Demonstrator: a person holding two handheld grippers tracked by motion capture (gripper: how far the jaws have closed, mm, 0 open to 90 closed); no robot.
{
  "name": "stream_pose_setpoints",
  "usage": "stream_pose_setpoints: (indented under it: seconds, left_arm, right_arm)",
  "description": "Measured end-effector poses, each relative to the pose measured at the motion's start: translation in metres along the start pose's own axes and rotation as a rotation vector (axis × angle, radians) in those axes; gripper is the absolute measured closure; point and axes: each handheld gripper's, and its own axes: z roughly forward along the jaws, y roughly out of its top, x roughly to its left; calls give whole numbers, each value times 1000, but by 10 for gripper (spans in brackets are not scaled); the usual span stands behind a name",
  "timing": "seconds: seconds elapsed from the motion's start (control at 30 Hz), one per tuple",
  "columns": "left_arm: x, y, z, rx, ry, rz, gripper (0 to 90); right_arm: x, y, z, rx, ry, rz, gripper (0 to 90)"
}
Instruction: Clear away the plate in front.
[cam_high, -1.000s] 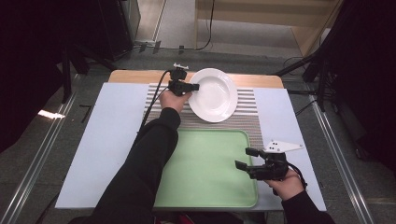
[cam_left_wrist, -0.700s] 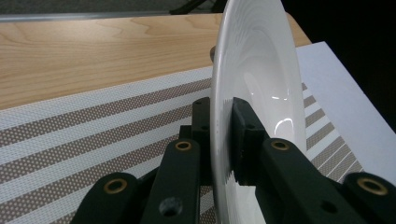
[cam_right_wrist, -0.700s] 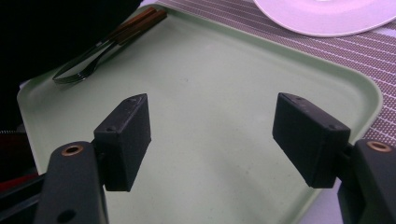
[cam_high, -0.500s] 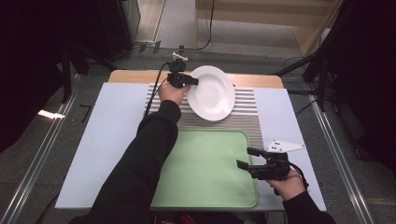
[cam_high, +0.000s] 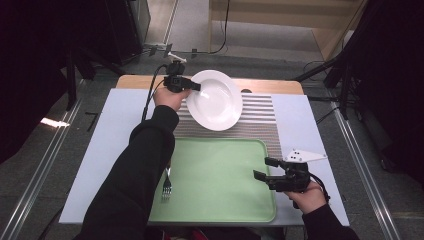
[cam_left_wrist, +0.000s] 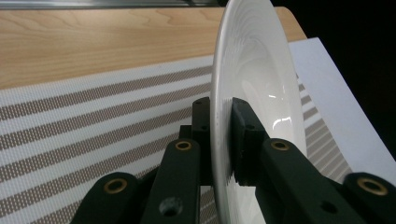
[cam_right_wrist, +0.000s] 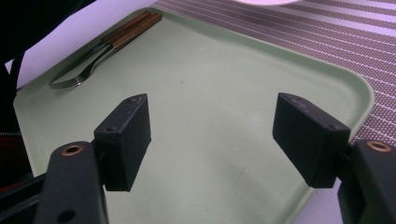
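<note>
The left claw (cam_high: 192, 86) was clamped on the left rim of the white plate (cam_high: 216, 100), one pad on the plate's upper face and the other on its underside, as the left gripper view showed with the rim (cam_left_wrist: 219, 116) running straight up between the jaws. Those jaws had just been closing, with the rim between them, and the pads now pressed on it. Compared with a second earlier, the plate had come off the striped mat (cam_high: 260, 117): it then lay flat there, and now it hung tilted, its gripped side raised over the mat's far left corner, near the wooden strip (cam_high: 270, 86) at the counter's far edge. I judged the pick-up done and the carry just starting, most likely toward the green tray (cam_high: 220, 175) at the near edge.

The right claw (cam_high: 264, 168) hung with its jaws wide apart and nothing between them, over the tray's right side, in the same spot as before. A fork (cam_high: 167, 186) lay along the tray's left edge, close to the person's left sleeve (cam_high: 135, 180).
</note>
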Motion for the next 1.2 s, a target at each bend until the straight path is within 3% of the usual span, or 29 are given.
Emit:
stream_pose_setpoints:
  seconds: [0.43, 0.57, 0.6, 0.67, 0.83, 1.2]
  left_arm:
    - [10, -20, -28, 45, -18, -19, 816]
    - [11, -24, -40, 46, -47, -28, 816]
    - [10, -25, -43, 43, -50, -41, 815]
    - [7, -27, -49, 28, -46, -25, 815]
    - [5, -32, -60, 46, -73, -31, 815]
    - [-3, -41, -72, 67, -89, -15, 815]
  right_arm:
    - [1, 2, 3, 3, 0, 4, 268]
    - [0, 4, 5, 3, 0, 3, 268]
    - [0, 4, 5, 3, -1, 3, 268]
    - [0, 4, 5, 3, -1, 6, 268]
    - [-1, 4, 5, 3, -7, 10, 268]
    - [-3, 2, 4, 7, -12, 17, 268]
